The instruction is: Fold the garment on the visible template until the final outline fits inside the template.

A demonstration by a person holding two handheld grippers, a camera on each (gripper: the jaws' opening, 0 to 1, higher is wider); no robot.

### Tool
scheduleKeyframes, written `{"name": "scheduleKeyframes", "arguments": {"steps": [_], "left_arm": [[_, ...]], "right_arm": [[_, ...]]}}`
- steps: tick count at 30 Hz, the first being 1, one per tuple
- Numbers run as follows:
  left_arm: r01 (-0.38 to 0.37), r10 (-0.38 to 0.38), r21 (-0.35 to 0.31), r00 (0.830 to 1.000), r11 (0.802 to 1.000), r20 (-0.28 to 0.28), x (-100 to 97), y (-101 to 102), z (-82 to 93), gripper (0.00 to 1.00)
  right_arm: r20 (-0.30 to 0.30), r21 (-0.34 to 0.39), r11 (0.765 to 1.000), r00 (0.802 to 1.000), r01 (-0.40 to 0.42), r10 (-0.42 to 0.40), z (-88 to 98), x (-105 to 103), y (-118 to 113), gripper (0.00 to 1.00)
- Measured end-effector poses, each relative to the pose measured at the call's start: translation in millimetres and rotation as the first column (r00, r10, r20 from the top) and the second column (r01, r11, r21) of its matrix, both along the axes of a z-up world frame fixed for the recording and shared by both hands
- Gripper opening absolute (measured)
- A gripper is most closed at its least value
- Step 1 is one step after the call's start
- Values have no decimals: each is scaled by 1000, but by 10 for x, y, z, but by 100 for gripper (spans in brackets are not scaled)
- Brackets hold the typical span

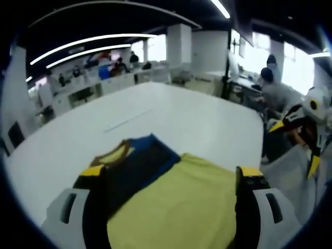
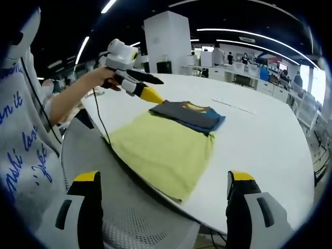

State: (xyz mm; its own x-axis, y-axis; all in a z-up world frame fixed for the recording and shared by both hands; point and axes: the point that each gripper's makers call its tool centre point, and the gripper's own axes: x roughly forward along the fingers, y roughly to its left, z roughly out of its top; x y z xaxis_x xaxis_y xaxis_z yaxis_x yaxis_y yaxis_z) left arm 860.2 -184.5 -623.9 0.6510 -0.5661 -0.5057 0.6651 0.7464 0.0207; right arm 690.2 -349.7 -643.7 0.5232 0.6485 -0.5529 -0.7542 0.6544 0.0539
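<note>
Spread wide, the right gripper (image 2: 162, 192) is hovering before the garment (image 2: 166, 145) on the surface (image 2: 259, 140); beyond the garment, the left gripper (image 2: 148, 89), fingers parted too, is floating.

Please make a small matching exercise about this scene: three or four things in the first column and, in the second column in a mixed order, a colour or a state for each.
1. garment body
2. folded-over top part
3. table
4. left gripper

a. white
b. dark with blue edge
c. yellow-green
d. open, held above the table

Pairs: 1-c, 2-b, 3-a, 4-d
</note>
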Motion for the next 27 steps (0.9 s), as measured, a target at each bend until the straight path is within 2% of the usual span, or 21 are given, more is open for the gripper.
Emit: {"name": "scheduleKeyframes", "arguments": {"steps": [15, 19, 23, 27], "left_arm": [[-9, 9, -15, 1000, 1000, 8, -141, 96, 57, 99], [-27, 27, -30, 1000, 999, 6, -166, 165, 39, 99], [-36, 36, -14, 999, 999, -5, -219, 246, -12, 99], [-48, 48, -21, 999, 999, 1, -263, 323, 18, 99]], "right_arm": [[-6, -6, 1000, 1000, 19, -19, -21, -25, 4, 100], [-5, -19, 1000, 1000, 22, -22, -30, -11, -2, 100], [-5, -31, 999, 1000, 18, -18, -36, 18, -5, 100], [2, -47, 999, 1000, 12, -12, -23, 69, -5, 100]]}}
